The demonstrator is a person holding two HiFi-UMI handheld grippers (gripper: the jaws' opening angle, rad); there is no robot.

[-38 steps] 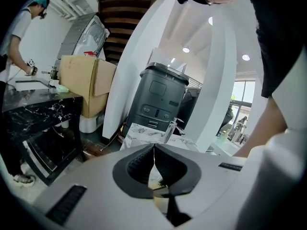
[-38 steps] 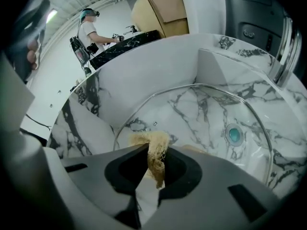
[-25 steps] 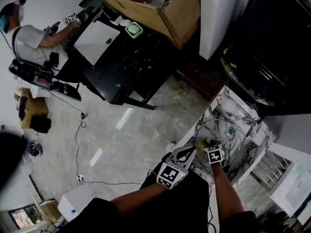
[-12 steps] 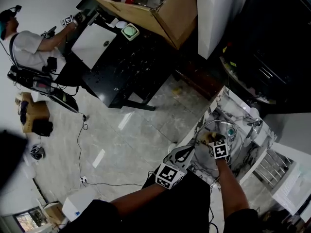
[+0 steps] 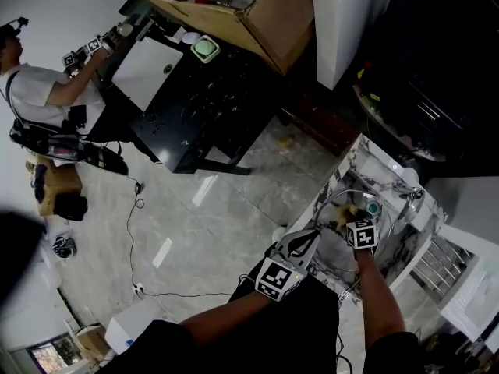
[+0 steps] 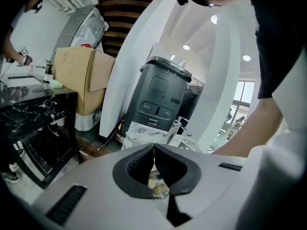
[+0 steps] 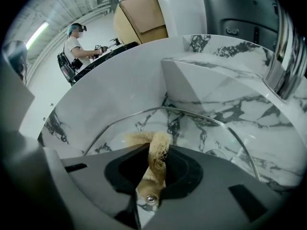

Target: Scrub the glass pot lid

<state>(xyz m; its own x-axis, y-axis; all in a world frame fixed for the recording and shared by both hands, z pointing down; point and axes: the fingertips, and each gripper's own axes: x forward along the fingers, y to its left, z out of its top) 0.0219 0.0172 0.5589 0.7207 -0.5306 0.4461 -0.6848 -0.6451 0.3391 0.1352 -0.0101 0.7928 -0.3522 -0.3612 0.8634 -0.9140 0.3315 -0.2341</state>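
Observation:
The glass pot lid (image 5: 331,245) stands tilted in the marble sink (image 5: 343,181). My left gripper (image 5: 313,237) is at the lid's near left rim, and its jaws meet tip to tip (image 6: 153,146), apparently pinching that rim. My right gripper (image 5: 355,217) is shut on a tan loofah scrubber (image 5: 350,210), pressed on the lid's upper part. In the right gripper view the scrubber (image 7: 144,137) sticks out between the jaws (image 7: 158,152) against the glass (image 7: 201,133), whose metal rim arcs across.
A chrome faucet (image 5: 410,195) (image 7: 288,56) stands at the sink's far side, with a teal object (image 5: 373,207) beside the lid. Farther off are a black table (image 5: 203,107), a cardboard box (image 5: 249,6), a grey appliance (image 6: 160,97) and another person (image 5: 39,92).
My right gripper has slid the scrubber up and to the right across the lid. The left gripper has stayed at the lid's rim.

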